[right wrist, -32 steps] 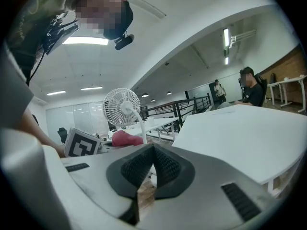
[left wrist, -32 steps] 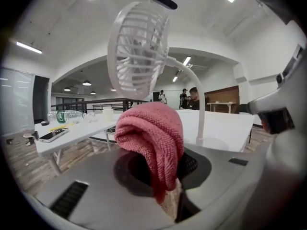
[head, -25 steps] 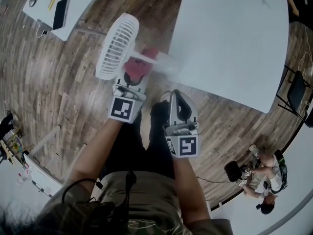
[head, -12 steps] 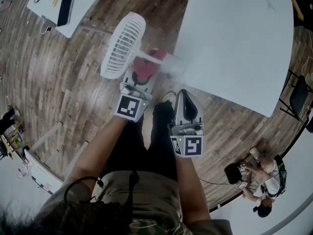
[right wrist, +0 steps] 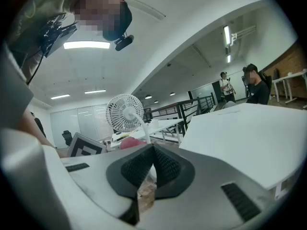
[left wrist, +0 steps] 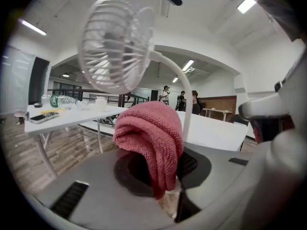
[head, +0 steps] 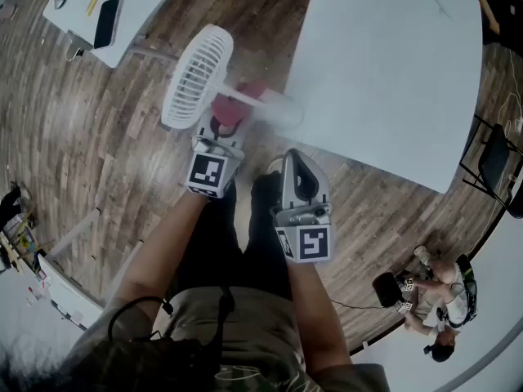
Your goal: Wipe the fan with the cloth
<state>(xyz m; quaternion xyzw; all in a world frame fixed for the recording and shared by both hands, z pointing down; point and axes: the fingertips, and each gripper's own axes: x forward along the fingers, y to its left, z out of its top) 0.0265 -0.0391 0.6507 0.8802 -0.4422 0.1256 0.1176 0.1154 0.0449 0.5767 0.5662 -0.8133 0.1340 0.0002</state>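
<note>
1. We hold the cloth (left wrist: 151, 138) in the left gripper (head: 221, 131). Its jaws pinch a folded bunch that bulges up ahead of the pads and drapes down between them. The grip looks firm enough to wipe with as it is.
2. The fan (left wrist: 115, 42) sits above and ahead of these jaws, a little to their left, with its grille facing partly toward us. Its bent stem (left wrist: 184, 80) runs down just behind the cloth, to the right of the jaw line. We cannot tell whether the cloth touches the stem.
3. We judge the step in hand to be bringing the cloth up to the fan. We should lead with the bulging fold, so that fabric meets the plastic and not the hard pads.
4. The fan head rides on a thin stem and will likely swing away under a push. We should press lightly and stroke along the ribs of the grille, not across them, so that the cloth does not snag.
5. The right gripper (right wrist: 152, 150) has its jaws pressed together with nothing between them. The fan stands well ahead of them and to their left, and the white table (head: 384, 64) lies to their right. This gripper could steady the stem, but it would have to spread its jaws first.
</note>
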